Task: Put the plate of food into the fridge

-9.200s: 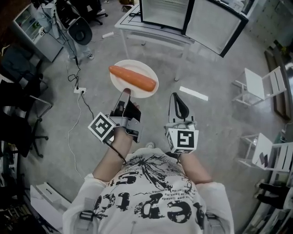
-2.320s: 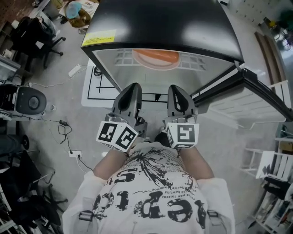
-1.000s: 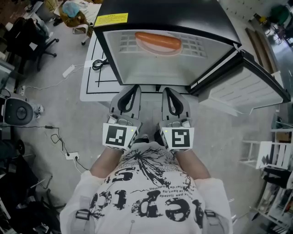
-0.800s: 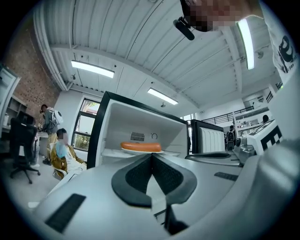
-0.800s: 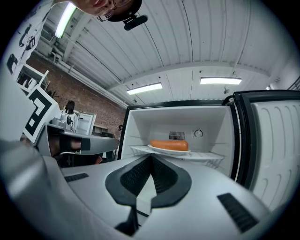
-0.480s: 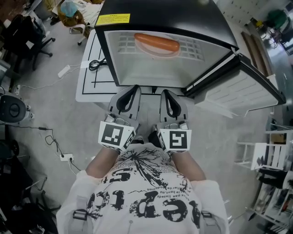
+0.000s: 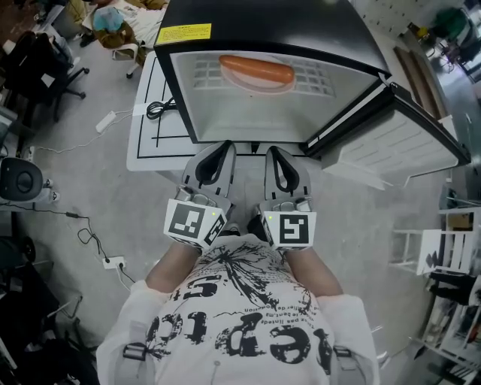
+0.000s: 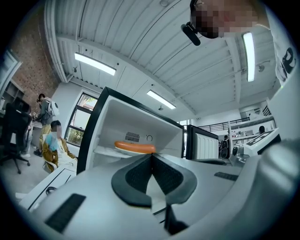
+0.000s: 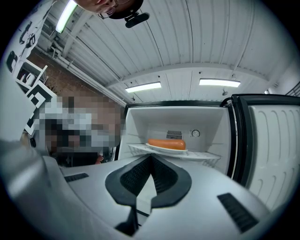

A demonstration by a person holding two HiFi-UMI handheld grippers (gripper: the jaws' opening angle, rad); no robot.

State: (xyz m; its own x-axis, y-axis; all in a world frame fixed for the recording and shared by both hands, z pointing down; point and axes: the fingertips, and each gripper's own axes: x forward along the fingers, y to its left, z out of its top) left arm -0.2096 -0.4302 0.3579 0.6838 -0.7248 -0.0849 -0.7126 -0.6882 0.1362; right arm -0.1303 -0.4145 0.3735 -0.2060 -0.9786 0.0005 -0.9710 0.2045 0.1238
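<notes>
An orange sausage-shaped food (image 7: 255, 69) lies on a white plate (image 7: 268, 83) on the wire shelf inside the open fridge (image 7: 225, 15). It also shows in the left gripper view as the food (image 8: 135, 147) and in the right gripper view as the food (image 9: 166, 143) on the plate (image 9: 161, 149). My left gripper (image 7: 223, 150) and right gripper (image 7: 276, 153) are held side by side in front of the fridge, well short of the shelf. Both point at the opening with jaws closed together and nothing between them.
The fridge door (image 7: 406, 139) hangs open to the right. A white board with a cable (image 7: 154, 113) lies on the floor left of the fridge. White chairs (image 7: 436, 248) stand at the right, office chairs and clutter (image 7: 30, 68) at the left. A seated person (image 8: 54, 145) is off to the left.
Nothing of note has moved in the last second; both grippers stay in front of the open fridge. Much earlier, the left gripper carried the plate, which now rests on the shelf.
</notes>
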